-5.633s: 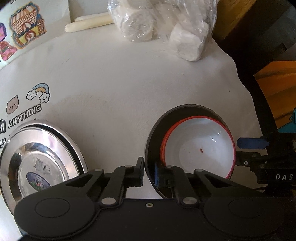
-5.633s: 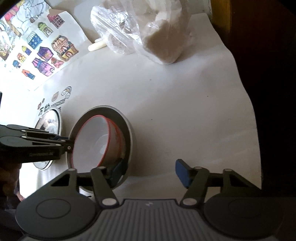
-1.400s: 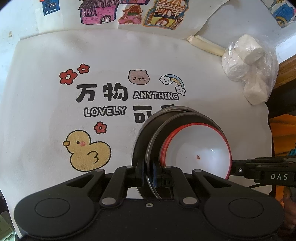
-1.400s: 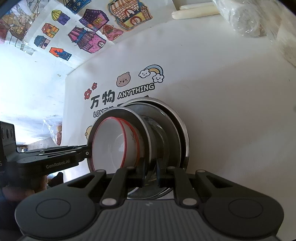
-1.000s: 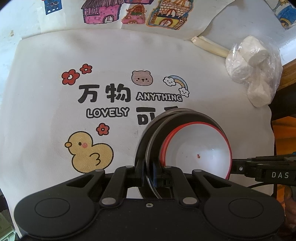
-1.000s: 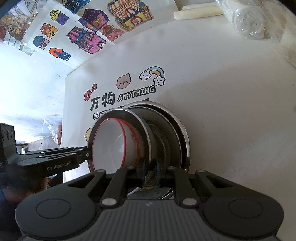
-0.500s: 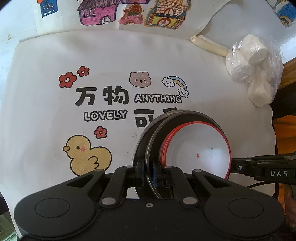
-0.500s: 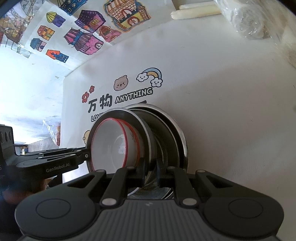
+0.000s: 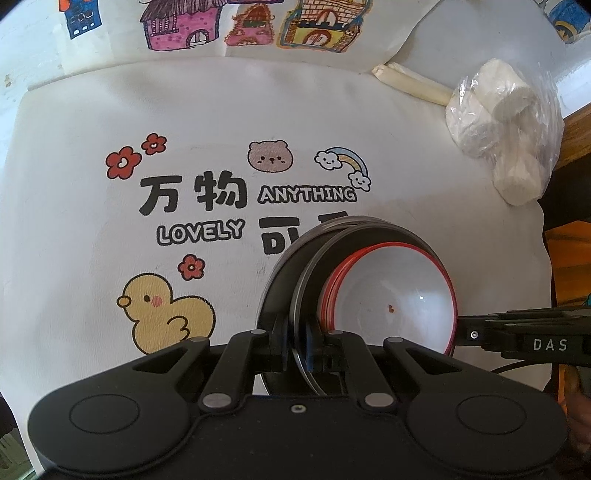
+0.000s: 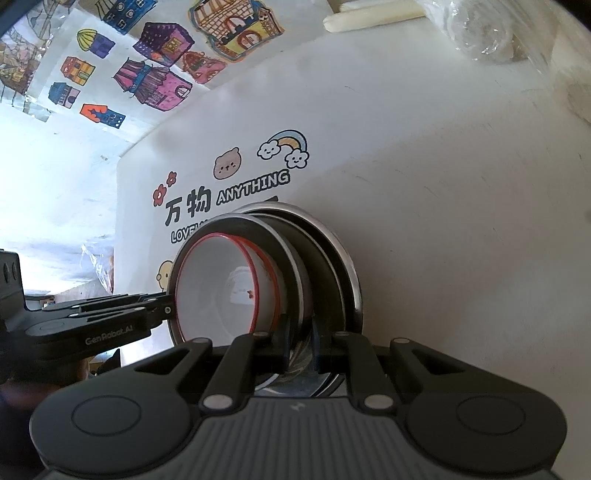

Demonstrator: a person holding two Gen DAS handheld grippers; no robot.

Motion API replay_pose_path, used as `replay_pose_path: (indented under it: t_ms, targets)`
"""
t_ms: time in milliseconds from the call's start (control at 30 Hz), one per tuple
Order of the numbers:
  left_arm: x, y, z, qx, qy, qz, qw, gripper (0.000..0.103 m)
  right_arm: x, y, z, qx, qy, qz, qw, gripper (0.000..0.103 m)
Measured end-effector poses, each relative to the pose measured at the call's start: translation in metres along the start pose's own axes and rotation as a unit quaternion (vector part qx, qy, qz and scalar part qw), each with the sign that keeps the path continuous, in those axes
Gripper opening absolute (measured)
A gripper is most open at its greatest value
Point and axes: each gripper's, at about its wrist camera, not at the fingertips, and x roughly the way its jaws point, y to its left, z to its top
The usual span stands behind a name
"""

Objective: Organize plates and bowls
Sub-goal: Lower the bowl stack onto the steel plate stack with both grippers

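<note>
A white bowl (image 9: 391,291) (image 10: 218,291) with a red rim sits in a steel plate (image 9: 369,236) (image 10: 236,223). That plate is over a wider steel plate (image 9: 280,280) (image 10: 343,266) on the printed mat; I cannot tell whether the two touch. My left gripper (image 9: 295,347) (image 10: 166,306) is shut on the upper plate's near rim. My right gripper (image 10: 299,350) (image 9: 465,334) is shut on the rim at the opposite side. A second red edge shows under the bowl's rim.
The white mat (image 9: 184,110) carries a duck, flowers and lettering. A plastic bag of white rolls (image 9: 506,110) and a cream roll (image 9: 410,85) (image 10: 373,16) lie at the back right. House drawings (image 9: 258,26) line the back. The mat's right edge (image 9: 543,236) drops into dark.
Since the earliest frames the plate with the bowl has come from the bare right side to above the wider steel plate, and my right gripper has shut on its rim. Over the last second nothing moved.
</note>
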Motion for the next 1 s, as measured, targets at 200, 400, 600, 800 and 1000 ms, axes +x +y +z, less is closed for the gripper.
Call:
replay_pose_path:
  t_ms: [200, 400, 600, 800, 1000]
  targets:
    - [0.0005, -0.0017, 0.0013, 0.006, 0.001, 0.002, 1.0000, 0.007, -0.0005, -0.0021, -0.0011, 0.006, -0.002, 0.002, 1.000, 0.013]
    - [0.0021, -0.0053, 0.0030, 0.011, 0.003, 0.002, 0.9999, 0.007, -0.0035, -0.0055, -0.0024, 0.012, -0.005, 0.001, 1.000, 0.013]
    - [0.0040, -0.0074, 0.0026, 0.012, 0.004, 0.000, 0.9999, 0.007, -0.0063, -0.0074, -0.0021, 0.016, -0.009, 0.000, 1.000, 0.013]
    - [0.0049, -0.0077, 0.0031, 0.014, 0.005, 0.000, 0.9999, 0.007, -0.0074, -0.0083, -0.0029, 0.020, -0.012, 0.000, 1.000, 0.013]
    - [0.0051, -0.0078, 0.0034, 0.013, 0.004, 0.000, 0.9999, 0.007, -0.0080, -0.0080, -0.0040, 0.022, -0.015, -0.001, 1.000, 0.013]
